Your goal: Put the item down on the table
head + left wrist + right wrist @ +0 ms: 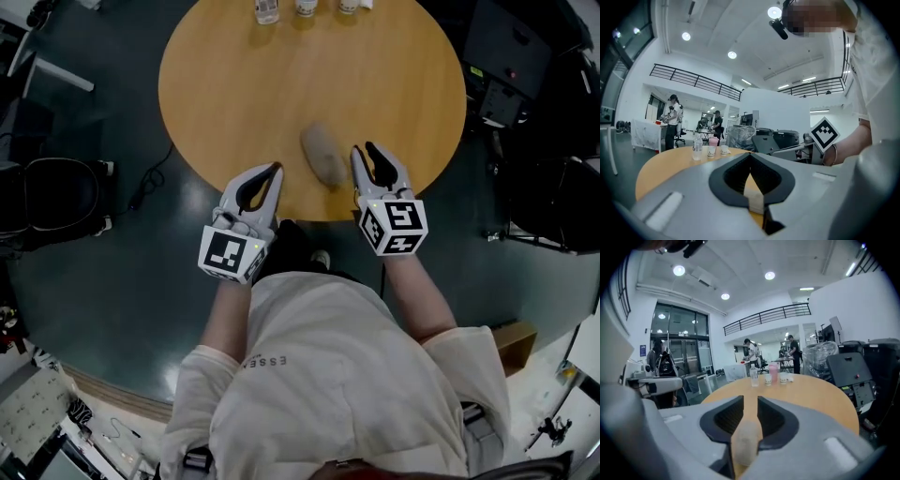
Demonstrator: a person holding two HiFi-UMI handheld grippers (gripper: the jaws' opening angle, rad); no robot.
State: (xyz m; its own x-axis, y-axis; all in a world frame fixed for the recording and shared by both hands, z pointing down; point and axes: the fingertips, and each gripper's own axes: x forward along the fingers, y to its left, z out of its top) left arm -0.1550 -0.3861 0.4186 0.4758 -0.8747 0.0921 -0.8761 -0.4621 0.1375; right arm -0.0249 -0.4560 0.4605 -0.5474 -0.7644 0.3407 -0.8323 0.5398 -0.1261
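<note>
The item (323, 155), a soft beige-grey oblong thing, lies on the round wooden table (234, 84) near its front edge. My right gripper (364, 150) hovers just right of it, its jaws a narrow gap apart. In the right gripper view the item (745, 441) shows blurred low in that gap (750, 400), and the pads do not press on it. My left gripper (275, 169) is at the table's front edge, left of the item. Its tips meet, shut and empty (750, 157).
A clear bottle (267, 9) and small cups (306, 6) stand at the table's far edge, a pink cup (773, 372) among them. Black chairs (56, 197) stand left, dark equipment (511, 56) right. People (672, 122) stand in the background.
</note>
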